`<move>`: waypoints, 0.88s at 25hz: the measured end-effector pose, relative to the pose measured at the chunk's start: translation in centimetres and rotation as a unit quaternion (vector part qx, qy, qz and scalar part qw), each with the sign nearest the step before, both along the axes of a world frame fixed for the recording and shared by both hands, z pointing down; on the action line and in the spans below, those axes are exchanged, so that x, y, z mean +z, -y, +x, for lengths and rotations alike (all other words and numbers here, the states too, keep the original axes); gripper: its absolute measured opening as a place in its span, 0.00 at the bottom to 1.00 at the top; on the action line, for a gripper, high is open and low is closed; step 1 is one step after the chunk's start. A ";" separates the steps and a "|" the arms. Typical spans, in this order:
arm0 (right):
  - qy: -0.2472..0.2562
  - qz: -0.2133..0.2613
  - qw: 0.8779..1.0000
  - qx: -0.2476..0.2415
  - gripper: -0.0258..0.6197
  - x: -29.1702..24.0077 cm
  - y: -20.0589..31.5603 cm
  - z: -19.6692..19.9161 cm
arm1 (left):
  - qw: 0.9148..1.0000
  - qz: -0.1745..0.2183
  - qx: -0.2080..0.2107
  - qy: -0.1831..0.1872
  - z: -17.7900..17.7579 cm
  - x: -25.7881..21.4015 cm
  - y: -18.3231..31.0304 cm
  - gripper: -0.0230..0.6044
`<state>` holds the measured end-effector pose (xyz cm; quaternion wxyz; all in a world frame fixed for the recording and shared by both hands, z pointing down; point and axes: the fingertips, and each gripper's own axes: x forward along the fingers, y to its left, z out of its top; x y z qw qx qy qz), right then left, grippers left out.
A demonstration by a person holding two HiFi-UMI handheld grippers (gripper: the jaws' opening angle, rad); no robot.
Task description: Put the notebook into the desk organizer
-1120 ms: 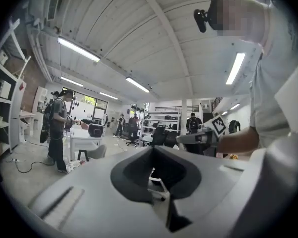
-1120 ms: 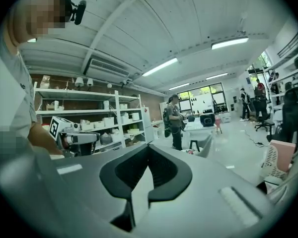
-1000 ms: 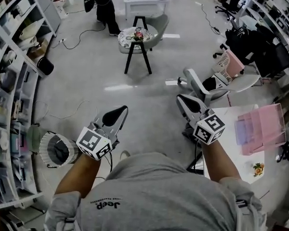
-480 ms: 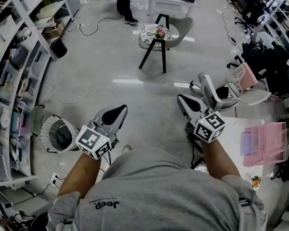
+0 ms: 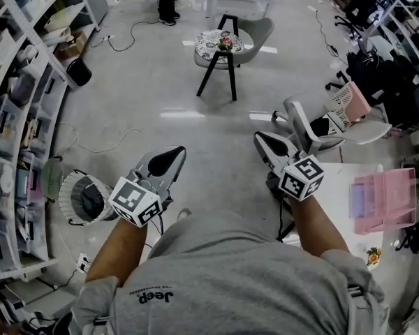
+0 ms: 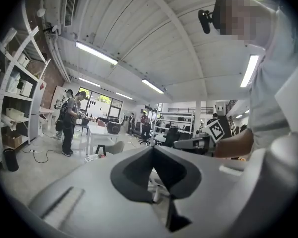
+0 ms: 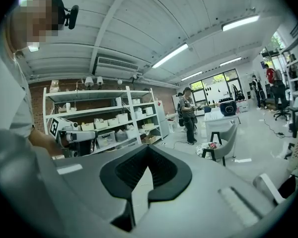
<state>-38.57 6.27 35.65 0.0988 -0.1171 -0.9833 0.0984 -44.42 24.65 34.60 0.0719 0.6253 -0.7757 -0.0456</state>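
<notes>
Room, head view: a wide grey floor point(image 5: 195, 138) is seen from above, with open shelves point(image 5: 21, 117) along the left side, cables on the ground and a mesh waste basket point(image 5: 84, 199) near the left arm.
Furniture, head view: a black-legged stool point(image 5: 220, 44) with a flowered top is set ahead beside a grey chair; an office chair point(image 5: 314, 128) and a pink chair point(image 5: 353, 103) are placed to the right.
Counter, head view: a white counter point(image 5: 339, 187) is seen at the lower right, just beside the right arm.
Desk organizer, head view: the desk organizer point(image 5: 384, 199) is made of clear pink plastic with upright walls and is stood on the counter; a bluish patch shows at its left end, and what it is cannot be told.
Notebook: it cannot be made out in any view.
Writing, head view: "Jeep" point(image 5: 156, 296) is printed on the grey shirt point(image 5: 223, 278); black-and-white square markers are carried on both cubes.
Left gripper, head view: the left gripper point(image 5: 169, 159) is held over the floor, well apart from the counter.
Right gripper, head view: the right gripper point(image 5: 265, 142) is held near the counter's corner.
Left gripper view: the fingers of the left gripper point(image 6: 153, 150) are pressed together with nothing between them; a white ribbed ceiling with tube lights, a standing person point(image 6: 69, 118) and the right gripper's marker cube point(image 6: 215, 129) are seen beyond.
Right gripper view: the fingers of the right gripper point(image 7: 148, 150) are pressed together and empty; a shelving unit point(image 7: 104, 118) loaded with boxes is shown against a brick wall.
</notes>
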 end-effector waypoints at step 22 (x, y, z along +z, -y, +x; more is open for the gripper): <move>-0.006 0.021 1.000 0.021 0.04 -0.2 1.8 1.0 | 1.000 -0.011 0.021 0.007 0.5 0.3 1.4 0.13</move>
